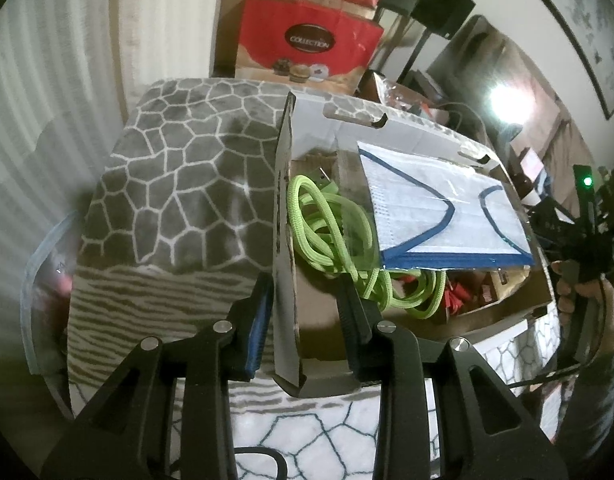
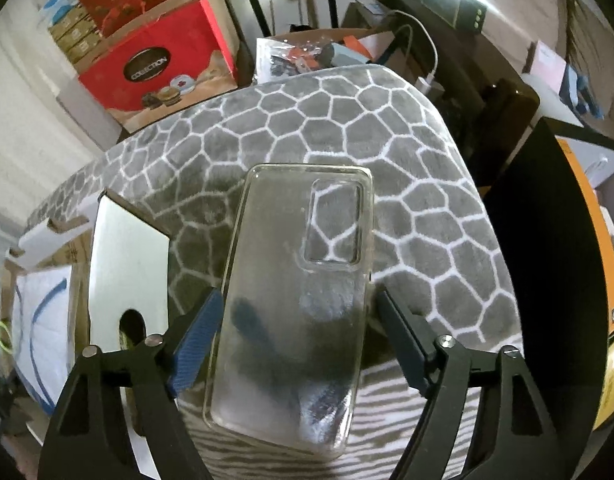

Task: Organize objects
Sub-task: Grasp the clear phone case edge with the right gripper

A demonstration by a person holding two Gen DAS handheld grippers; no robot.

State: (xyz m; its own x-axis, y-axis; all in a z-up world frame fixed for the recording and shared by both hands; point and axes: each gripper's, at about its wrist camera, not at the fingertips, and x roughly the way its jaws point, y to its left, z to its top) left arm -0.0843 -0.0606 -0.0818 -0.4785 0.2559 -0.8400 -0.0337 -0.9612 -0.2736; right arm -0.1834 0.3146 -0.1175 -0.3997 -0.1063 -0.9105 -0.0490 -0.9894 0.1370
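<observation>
A clear phone case (image 2: 295, 304) lies flat on the grey honeycomb blanket (image 2: 407, 152). My right gripper (image 2: 297, 328) is open, one finger on each side of the case, close to its edges. A white cardboard box (image 1: 285, 216) holds a green cord (image 1: 327, 236), a packet of blue-trimmed face masks (image 1: 439, 208) and small red items (image 1: 459, 292). My left gripper (image 1: 307, 312) is open, straddling the box's left wall, one finger inside. The box also shows in the right wrist view (image 2: 123, 264) at left.
A red "Collection" gift bag (image 1: 307, 48) and cardboard boxes stand behind the blanket. A blue-rimmed clear bin (image 1: 39, 264) sits at the left. A black box (image 2: 547, 260) stands to the right of the blanket. Clutter and cables lie beyond.
</observation>
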